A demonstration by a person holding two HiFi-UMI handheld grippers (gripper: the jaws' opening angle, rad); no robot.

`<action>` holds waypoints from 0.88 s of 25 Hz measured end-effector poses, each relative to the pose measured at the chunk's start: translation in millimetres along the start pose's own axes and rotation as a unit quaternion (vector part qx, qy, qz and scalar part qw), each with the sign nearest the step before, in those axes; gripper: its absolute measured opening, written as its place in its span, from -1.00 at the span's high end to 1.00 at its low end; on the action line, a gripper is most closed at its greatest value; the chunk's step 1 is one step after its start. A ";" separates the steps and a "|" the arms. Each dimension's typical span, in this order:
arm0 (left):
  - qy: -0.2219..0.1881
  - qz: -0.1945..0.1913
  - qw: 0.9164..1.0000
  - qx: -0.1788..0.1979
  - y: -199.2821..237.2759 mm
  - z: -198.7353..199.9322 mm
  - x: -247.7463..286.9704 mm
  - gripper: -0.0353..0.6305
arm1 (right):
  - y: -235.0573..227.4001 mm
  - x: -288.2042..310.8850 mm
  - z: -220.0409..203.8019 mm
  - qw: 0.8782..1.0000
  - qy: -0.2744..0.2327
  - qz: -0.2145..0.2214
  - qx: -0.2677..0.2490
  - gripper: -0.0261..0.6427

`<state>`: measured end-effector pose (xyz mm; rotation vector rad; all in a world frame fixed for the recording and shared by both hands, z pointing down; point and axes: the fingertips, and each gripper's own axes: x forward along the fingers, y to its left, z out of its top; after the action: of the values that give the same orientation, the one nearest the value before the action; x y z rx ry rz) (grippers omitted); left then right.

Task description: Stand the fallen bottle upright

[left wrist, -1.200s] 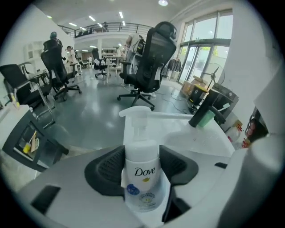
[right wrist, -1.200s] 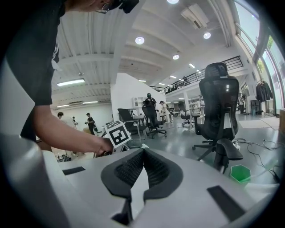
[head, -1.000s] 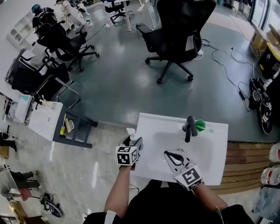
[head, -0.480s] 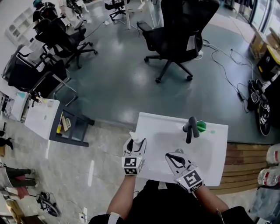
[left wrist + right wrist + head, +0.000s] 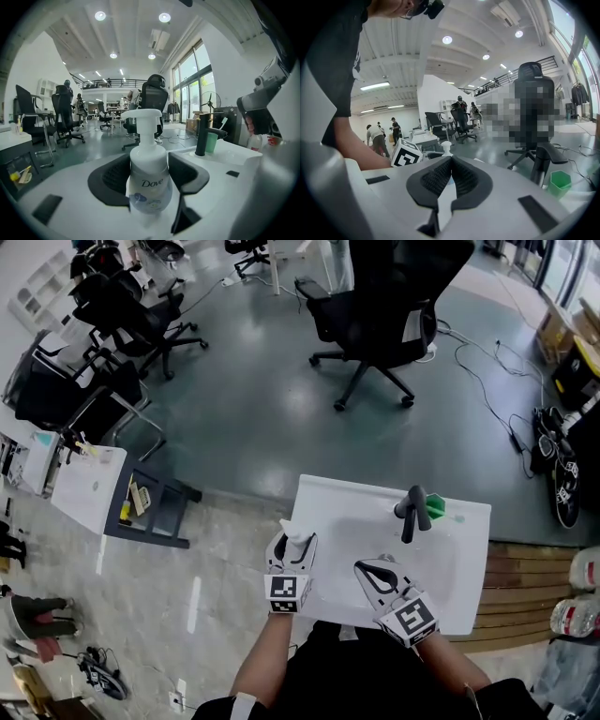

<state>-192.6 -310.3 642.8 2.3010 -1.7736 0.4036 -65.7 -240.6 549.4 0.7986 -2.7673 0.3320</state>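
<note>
Your left hand-held gripper (image 5: 292, 546) sits at the left edge of the white counter (image 5: 464, 592), pointing slightly downward. Between its jaws is the bottle (image 5: 149, 180), a white pump bottle with a blue and white label. The bottle stands upright with its pump head on top and its nozzle pointing to the left in the left gripper view. The dark ribbed pads (image 5: 185, 171) lie close against both sides of the bottle's body, and the jaws stand wide around it. They are opening at this moment with the bottle between them. In the head view the bottle is at the counter's near left corner, right by the edge and well apart from the other things on the counter.

Your right hand-held gripper (image 5: 378, 576) hovers over the near middle of the counter, to the right of the left one and apart from it. The right gripper view shows its jaw tips pressed together with nothing between them. Past the tips, that view catches the bottle's pump head and the left gripper's marker cube (image 5: 407, 153).

At the far side of the counter stands a black faucet (image 5: 410, 513), and a green cup (image 5: 434, 506) sits just beside it on the right. Beyond the counter is a grey floor (image 5: 253, 409) with a black office chair (image 5: 384, 306) on it. More chairs and desks stand further to the left.
</note>
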 end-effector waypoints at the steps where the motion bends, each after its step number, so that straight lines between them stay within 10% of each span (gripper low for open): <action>1: 0.001 0.000 1.000 0.004 0.3 -0.4 -0.1 0.10 | 0.0 0.3 -0.3 1.000 0.002 0.000 -0.002 0.88; 22: 0.001 -0.005 1.000 0.013 -0.7 16.5 -44.9 0.06 | 16.5 9.1 29.1 1.000 -0.023 0.005 -0.011 0.88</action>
<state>-201.3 -274.7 612.1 2.3250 -1.7652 0.4284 -87.0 -239.6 522.1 0.7984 -2.8135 0.2881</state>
